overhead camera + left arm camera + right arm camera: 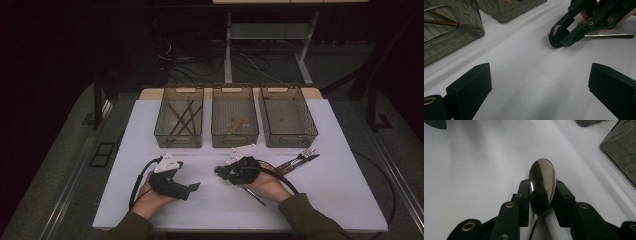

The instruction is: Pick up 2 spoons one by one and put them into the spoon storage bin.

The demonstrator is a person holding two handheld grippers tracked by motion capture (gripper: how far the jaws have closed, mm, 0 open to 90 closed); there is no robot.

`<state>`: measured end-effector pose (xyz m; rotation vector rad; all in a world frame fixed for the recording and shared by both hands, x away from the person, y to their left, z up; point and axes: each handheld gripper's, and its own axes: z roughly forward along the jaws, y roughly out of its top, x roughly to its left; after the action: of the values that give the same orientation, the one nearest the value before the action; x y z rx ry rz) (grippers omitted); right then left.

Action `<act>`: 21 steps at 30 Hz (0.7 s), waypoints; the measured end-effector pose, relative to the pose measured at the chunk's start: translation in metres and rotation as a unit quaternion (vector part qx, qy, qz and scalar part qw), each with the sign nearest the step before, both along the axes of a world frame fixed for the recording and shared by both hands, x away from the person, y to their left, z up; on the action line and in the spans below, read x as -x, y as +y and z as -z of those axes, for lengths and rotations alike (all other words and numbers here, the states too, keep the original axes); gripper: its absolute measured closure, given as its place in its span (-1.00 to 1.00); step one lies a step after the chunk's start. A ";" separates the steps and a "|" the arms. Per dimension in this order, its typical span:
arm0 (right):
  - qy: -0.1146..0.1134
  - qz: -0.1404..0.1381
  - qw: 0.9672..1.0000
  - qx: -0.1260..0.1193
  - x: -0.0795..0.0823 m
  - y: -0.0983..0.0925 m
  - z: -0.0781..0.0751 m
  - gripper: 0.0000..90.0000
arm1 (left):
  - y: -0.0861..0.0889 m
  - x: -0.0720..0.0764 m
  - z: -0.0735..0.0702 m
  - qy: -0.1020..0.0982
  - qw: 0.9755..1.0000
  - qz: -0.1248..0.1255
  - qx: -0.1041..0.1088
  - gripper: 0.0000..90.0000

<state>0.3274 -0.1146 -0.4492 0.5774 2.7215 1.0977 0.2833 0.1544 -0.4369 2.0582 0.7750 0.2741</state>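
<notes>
— Looking down from the high view, where do we find our right gripper (219,171)?
— Just below the middle bin (235,117), over a spoon (253,195); the left gripper (195,186) rests nearby.
— And our left gripper view?
— Its jaws stand wide apart, nothing between them.
— Our right gripper view?
— Jaws pinch the spoon's bowl on the white table (469,170).

Three smoky bins (235,122) in row at white table's (330,190) far edge; fork and knife (299,160) (lying together) just before right bin.
</notes>
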 end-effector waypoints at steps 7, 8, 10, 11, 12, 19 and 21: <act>0.001 -0.014 1.000 0.001 0.003 0.002 0.000 0.80 | 0.000 0.000 0.000 0.000 1.000 0.001 0.000 -0.92; -0.003 -0.019 1.000 0.004 0.003 0.002 0.000 0.83 | 0.000 0.000 0.000 0.000 1.000 0.001 0.000 -0.92; -0.001 -0.018 1.000 0.004 0.003 0.002 0.000 0.83 | 0.000 0.000 0.000 0.000 1.000 0.001 0.000 -0.92; 0.000 -0.019 1.000 0.004 0.003 0.002 0.000 0.84 | 0.000 0.000 0.000 0.000 1.000 0.001 0.000 -0.92; 0.001 -0.017 1.000 0.003 0.003 0.002 0.000 0.85 | 0.000 0.000 0.000 -0.001 1.000 0.001 0.000 -0.92; 0.010 -0.018 1.000 0.002 0.001 0.000 -0.002 0.89 | 0.000 0.000 0.000 0.000 1.000 0.002 0.001 -0.92; 0.011 -0.017 1.000 -0.001 0.001 -0.002 -0.003 0.89 | 0.000 0.000 0.000 0.000 1.000 0.003 0.001 -0.92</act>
<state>0.3262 -0.1163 -0.4460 0.5494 2.7588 1.1099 0.2832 0.1545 -0.4368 2.0579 0.7680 0.2696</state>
